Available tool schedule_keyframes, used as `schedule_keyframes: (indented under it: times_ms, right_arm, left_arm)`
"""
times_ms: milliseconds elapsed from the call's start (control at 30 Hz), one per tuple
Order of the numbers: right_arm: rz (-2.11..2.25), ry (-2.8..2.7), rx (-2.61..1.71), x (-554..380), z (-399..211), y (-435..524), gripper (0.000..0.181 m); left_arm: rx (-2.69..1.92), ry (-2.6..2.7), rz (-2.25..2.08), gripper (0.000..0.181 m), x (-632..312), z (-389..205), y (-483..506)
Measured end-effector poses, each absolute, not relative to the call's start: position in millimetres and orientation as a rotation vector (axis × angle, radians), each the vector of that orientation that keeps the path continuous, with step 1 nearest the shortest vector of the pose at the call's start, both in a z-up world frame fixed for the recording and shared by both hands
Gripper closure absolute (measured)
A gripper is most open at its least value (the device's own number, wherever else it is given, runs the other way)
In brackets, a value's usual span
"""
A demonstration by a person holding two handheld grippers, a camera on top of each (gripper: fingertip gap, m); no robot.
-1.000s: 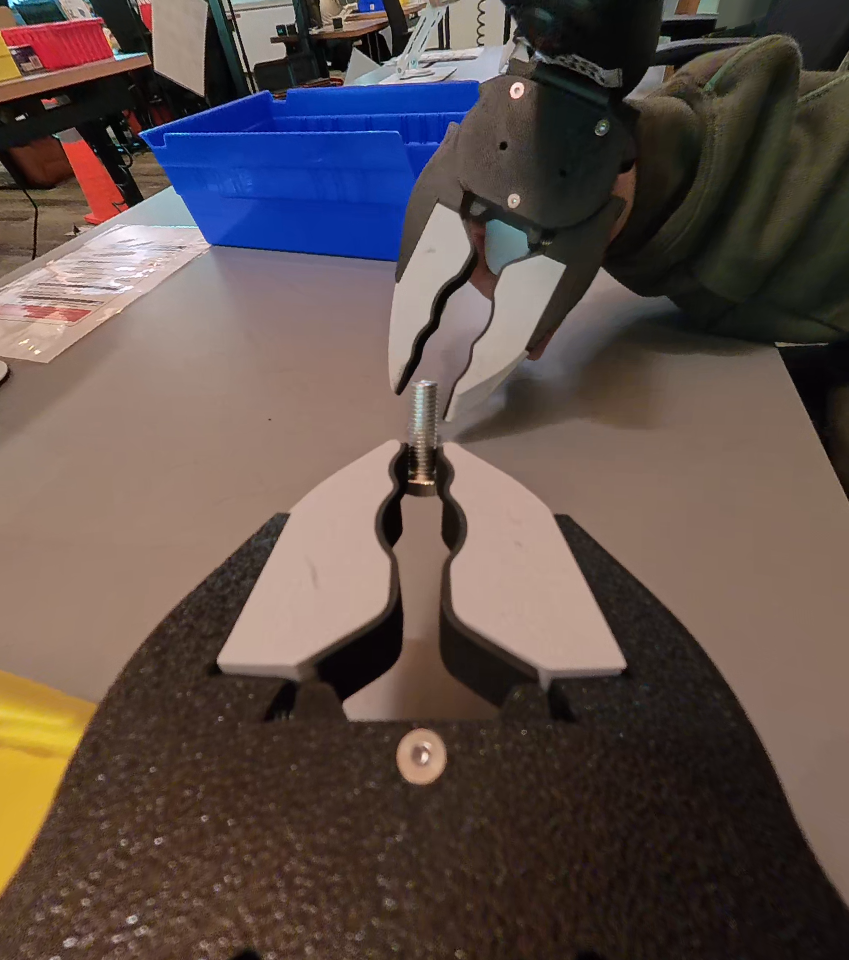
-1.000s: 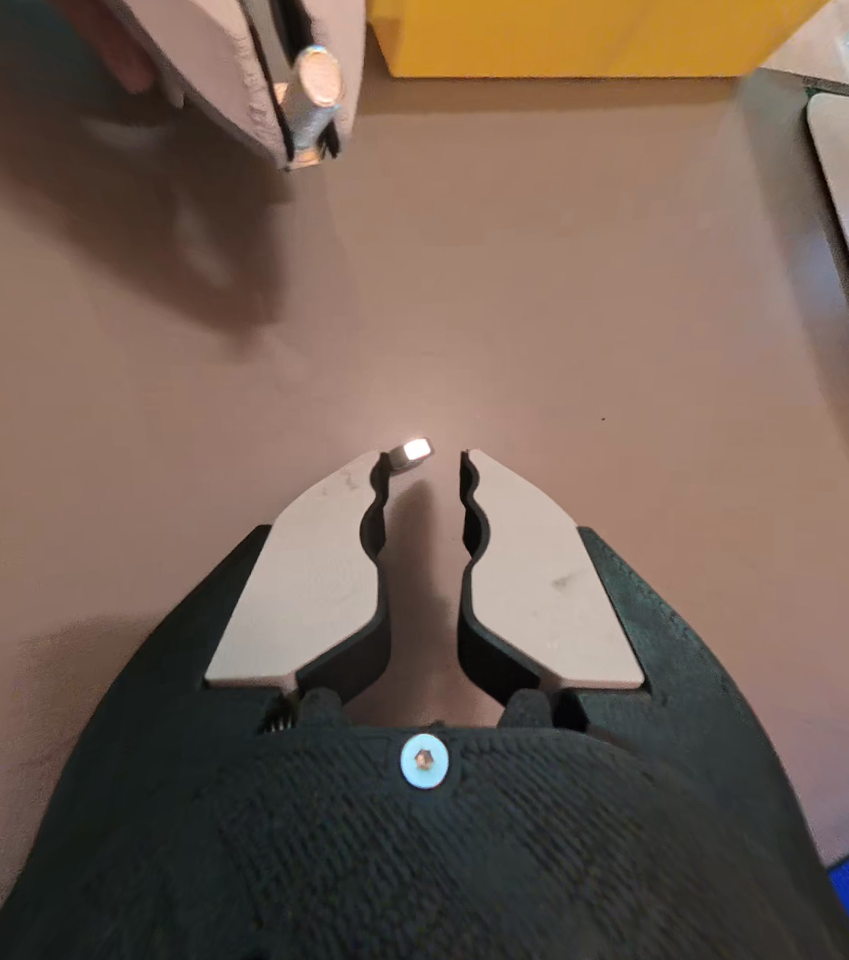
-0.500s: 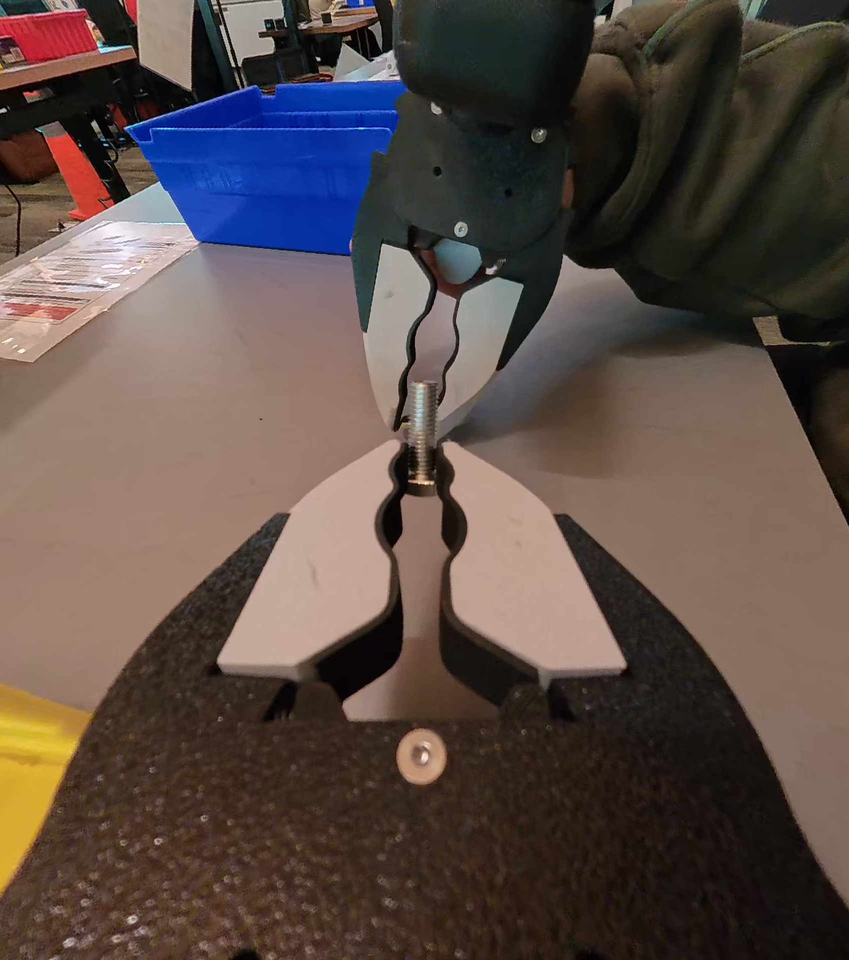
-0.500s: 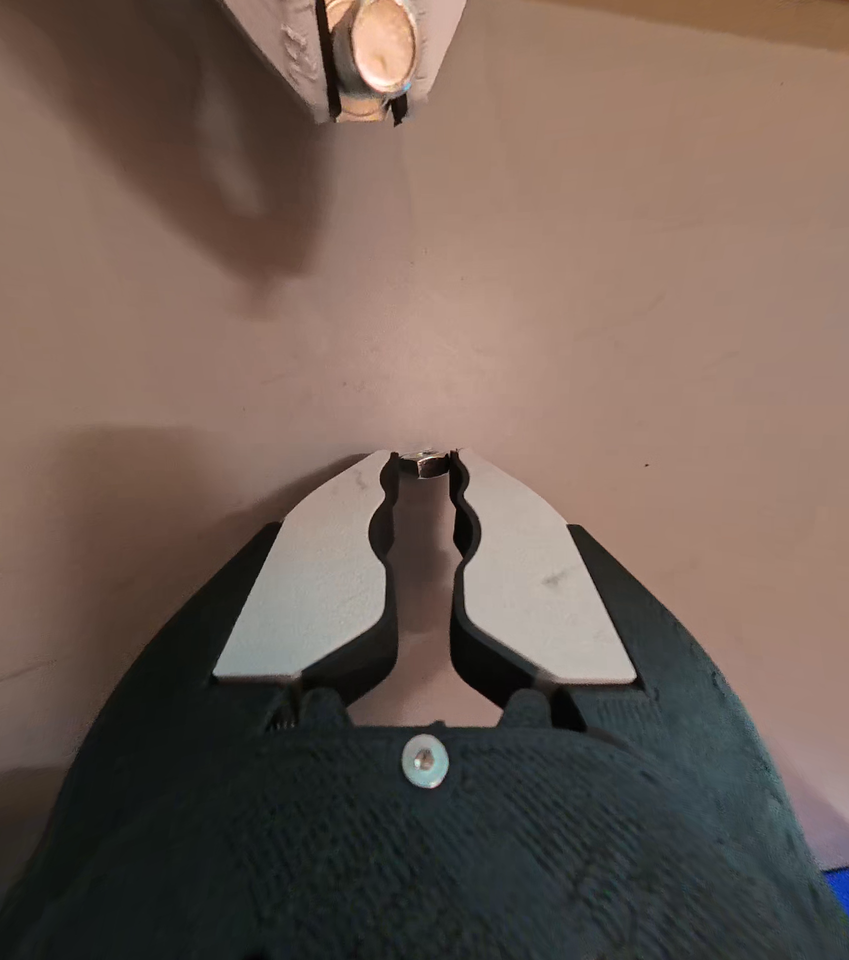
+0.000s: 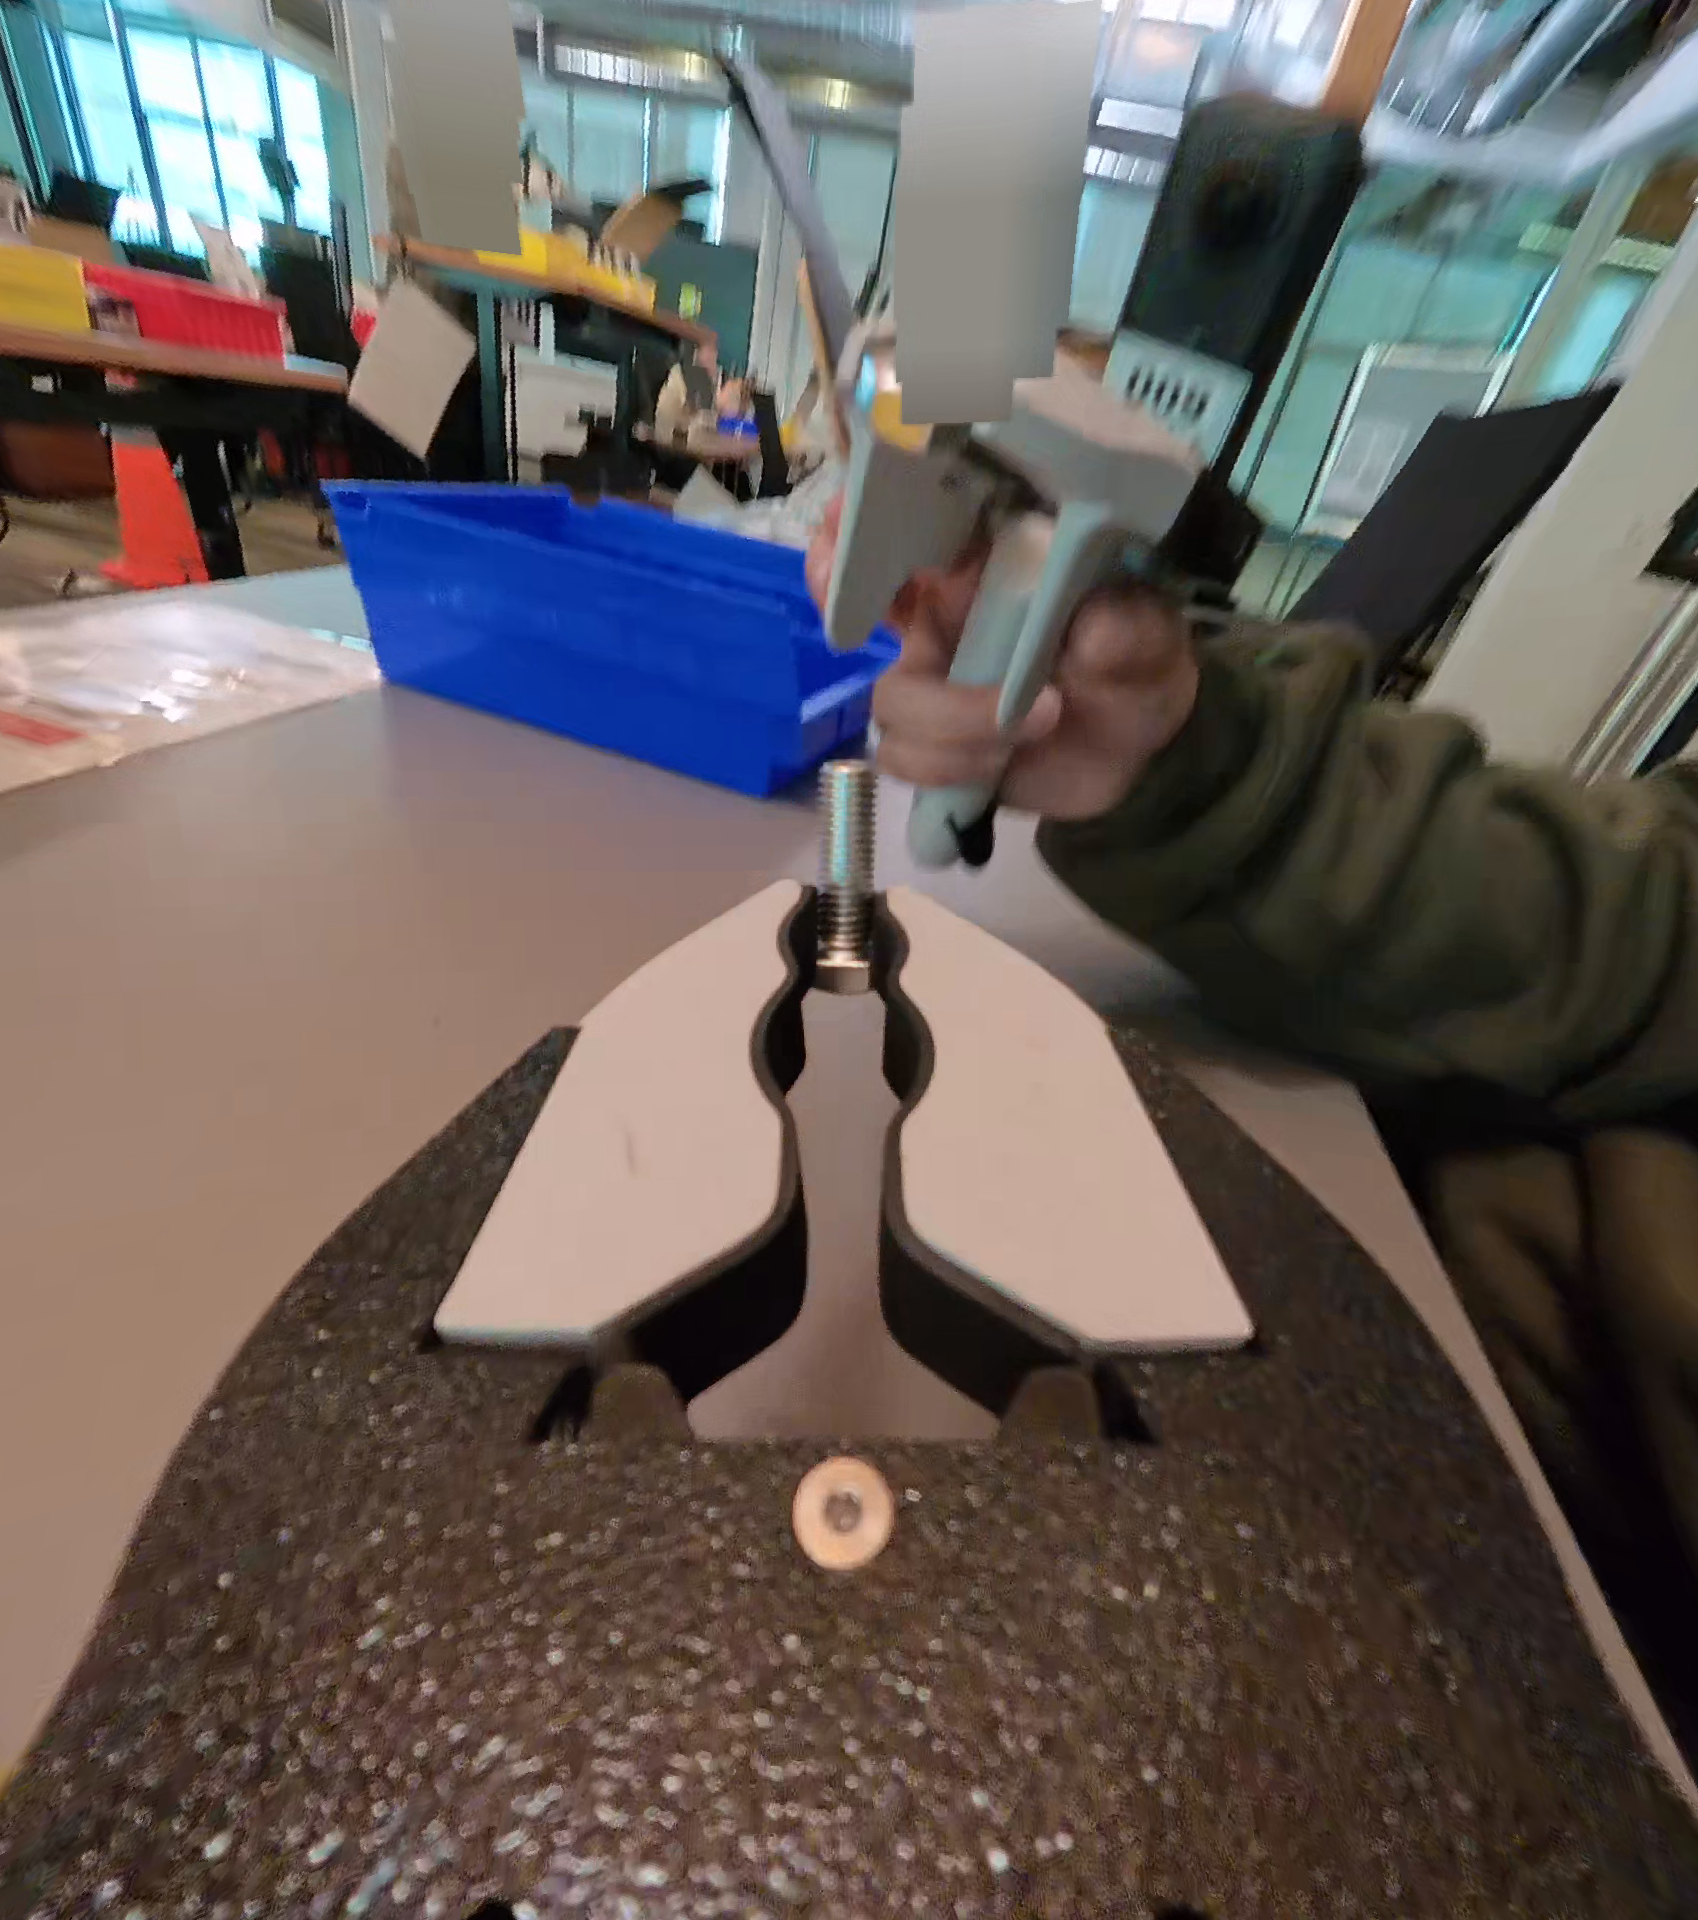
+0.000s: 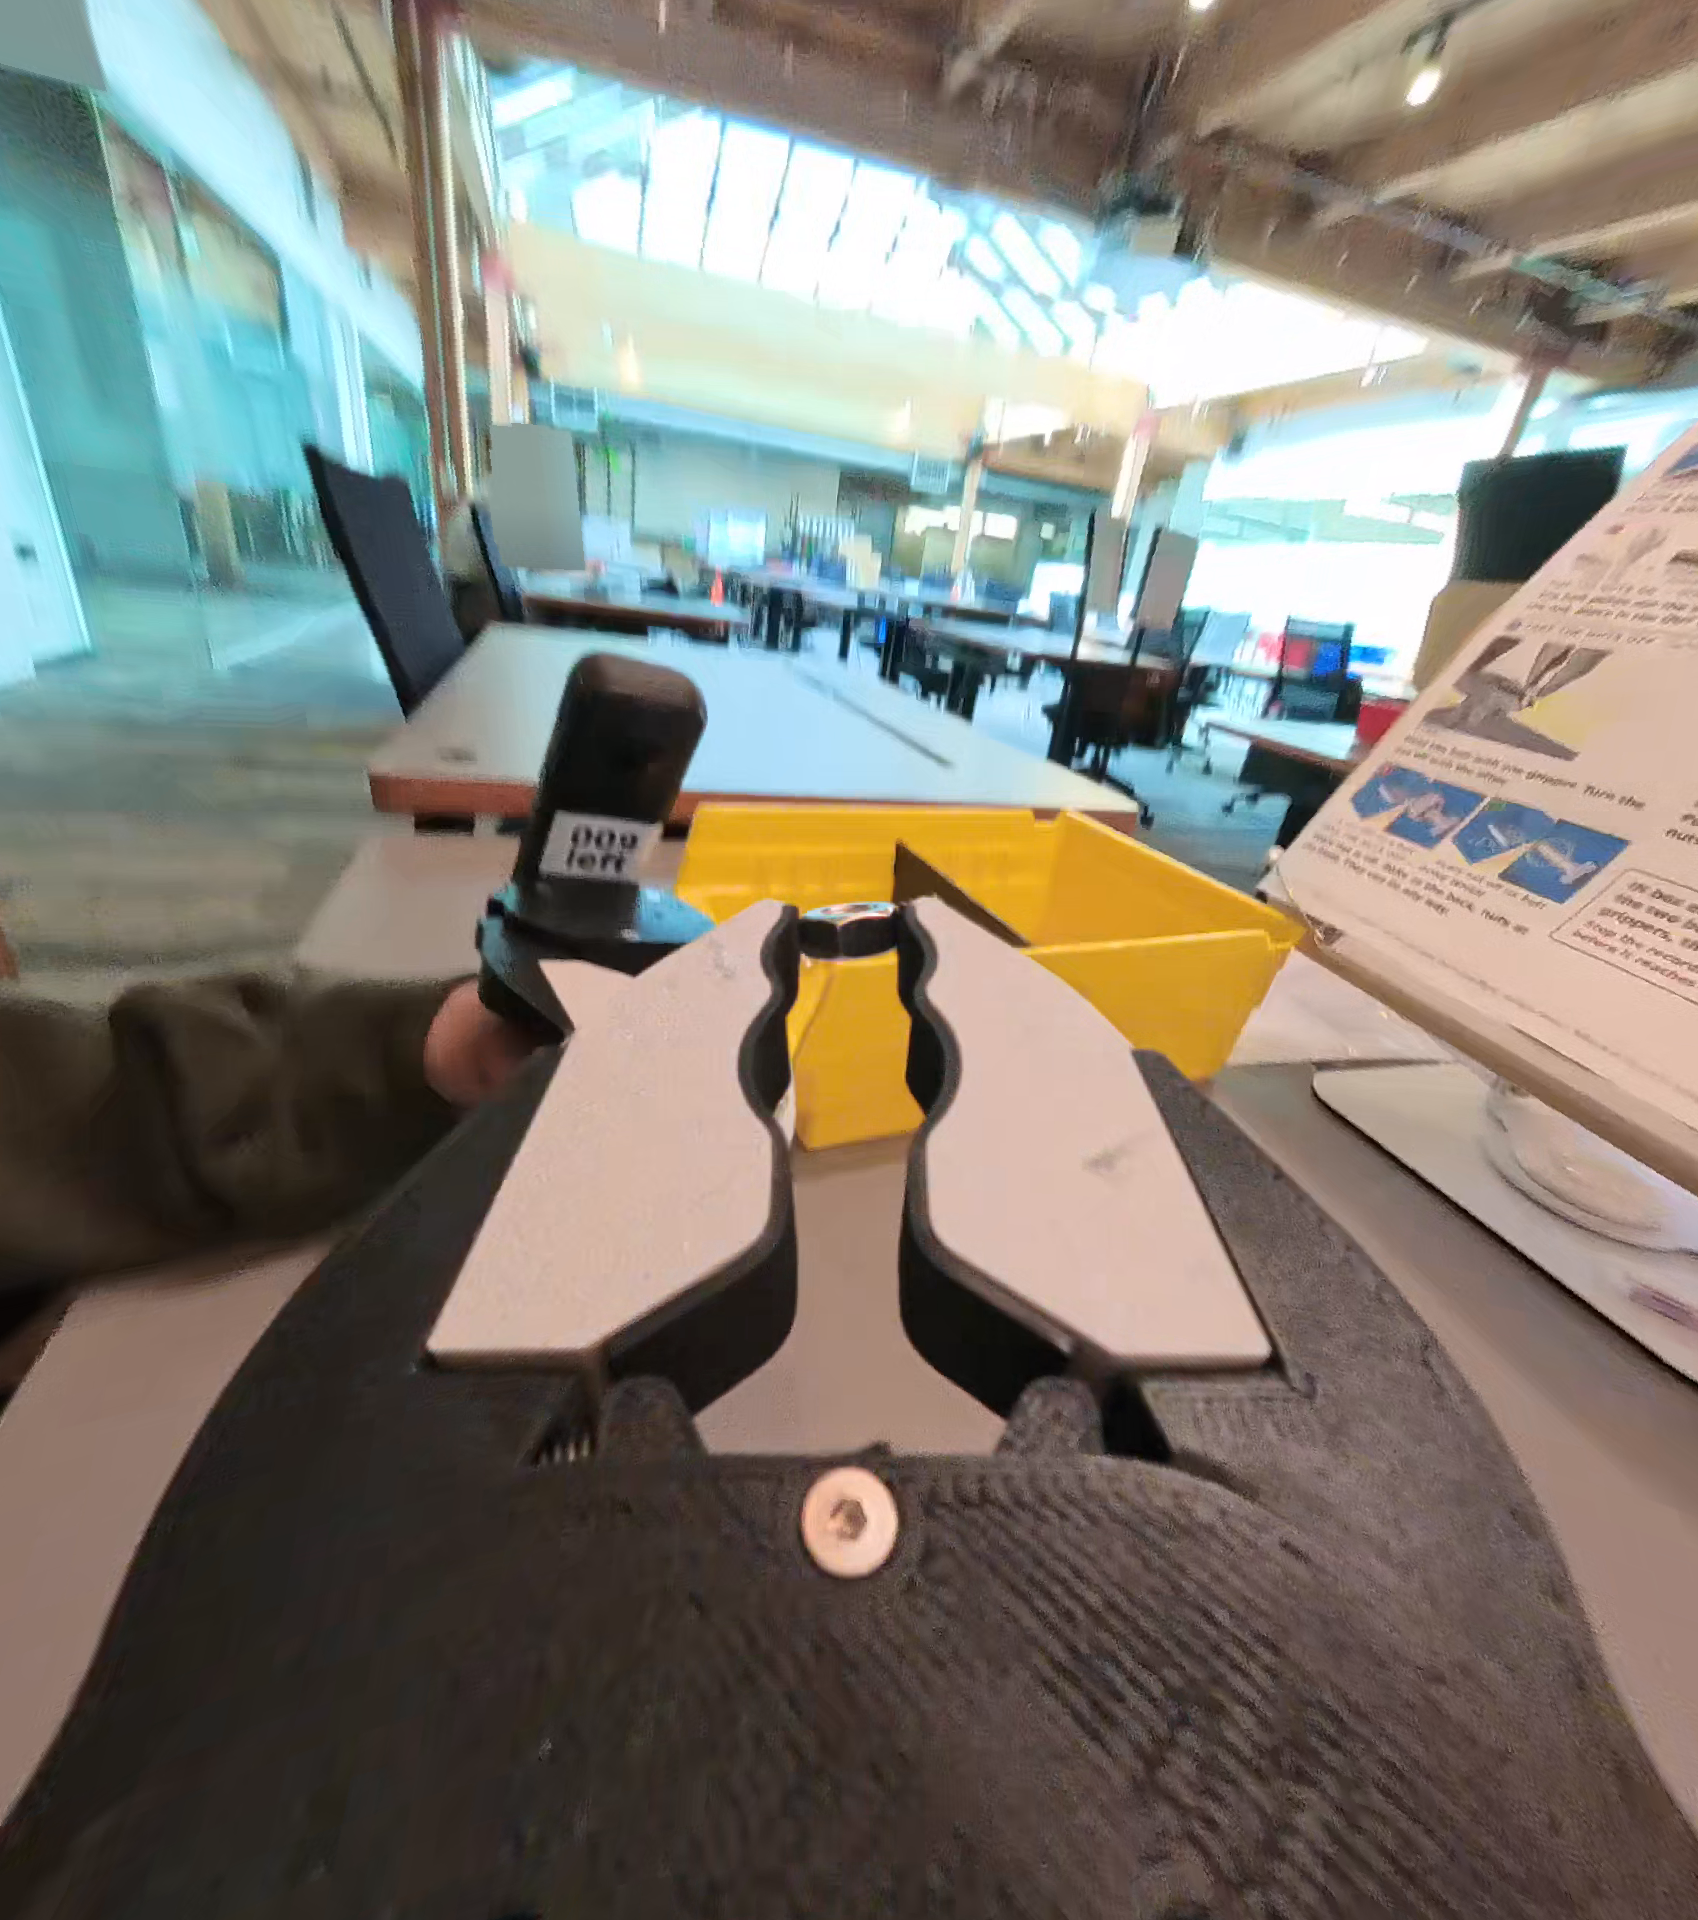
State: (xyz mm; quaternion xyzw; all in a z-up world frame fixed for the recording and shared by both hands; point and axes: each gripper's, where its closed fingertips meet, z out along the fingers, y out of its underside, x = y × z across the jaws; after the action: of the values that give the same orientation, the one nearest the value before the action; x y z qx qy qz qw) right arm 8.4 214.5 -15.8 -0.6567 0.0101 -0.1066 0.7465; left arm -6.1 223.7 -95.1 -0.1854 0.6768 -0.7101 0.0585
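Note:
In the left wrist view my left gripper [image 5: 843, 920] is shut on a steel bolt [image 5: 845, 831]. It grips the bolt near the head, with the threaded shank standing upright above the grey table [image 5: 305, 935]. Just behind the bolt a hand holds the right gripper's grey handle [image 5: 1021, 623]; its fingers do not show there. In the right wrist view my right gripper [image 6: 845, 927] is shut on a small hex nut [image 6: 847, 923] held above the table. The left gripper's black body [image 6: 606, 810] is to the left and mostly behind my left finger.
A blue bin [image 5: 596, 634] stands at the far side of the table. A yellow bin [image 6: 1084, 935] stands ahead of the right gripper. A tilted instruction sheet on a stand [image 6: 1551, 831] is at the right. Green sleeves [image 5: 1396, 883] lie along the table's edge. Tip to tip, the grippers are about 8 centimetres apart.
The right gripper closed on the nut that lay on the table, then lifted it and swung from pointing down to pointing level. The left gripper kept hold of the bolt.

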Motion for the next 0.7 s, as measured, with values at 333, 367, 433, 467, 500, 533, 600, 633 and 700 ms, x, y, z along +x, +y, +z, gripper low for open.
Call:
schedule_keyframes:
  times_ms: [333,367,433,467,500,533,600,633,700]
  right_arm:
    - [-0.08,0.092,-1.229,-0.8,-42.1,226.9,0.164]
    - [-0.064,0.092,-1.221,-1.4,-42.6,227.6,0.164]
    - [-0.026,0.089,-1.21,-3.6,-42.6,228.8,0.163]
    - [-0.028,0.093,-1.212,-2.8,-43.9,229.6,0.164]
    - [-0.033,0.089,-1.216,-2.9,-45.5,230.3,0.164]
    - [-0.021,0.081,-1.214,-4.4,-45.9,230.2,0.164]
    - [-0.008,0.077,-1.21,-5.3,-46.6,229.0,0.164]
    - [0.0,0.071,-1.206,-6.7,-46.8,228.2,0.164]
    - [0.018,0.058,-1.208,-9.7,-48.1,227.7,0.164]
  left_arm:
    - [-0.502,1.865,-2.281,0.172,-8.3,-79.9,220.1]
    - [-0.496,1.871,-2.274,0.172,-8.7,-80.7,219.8]
    - [-0.476,1.875,-2.261,0.172,-9.7,-80.9,218.6]
    - [-0.471,1.877,-2.248,0.172,-9.5,-81.3,218.1]
    - [-0.467,1.885,-2.233,0.172,-9.6,-82.2,217.1]
    - [-0.459,1.887,-2.219,0.172,-9.8,-82.6,216.4]
    - [-0.457,1.879,-2.197,0.172,-9.0,-82.9,216.0]
    - [-0.458,1.88,-2.192,0.172,-8.9,-83.2,215.8]
    - [-0.46,1.882,-2.182,0.172,-8.5,-83.6,215.3]
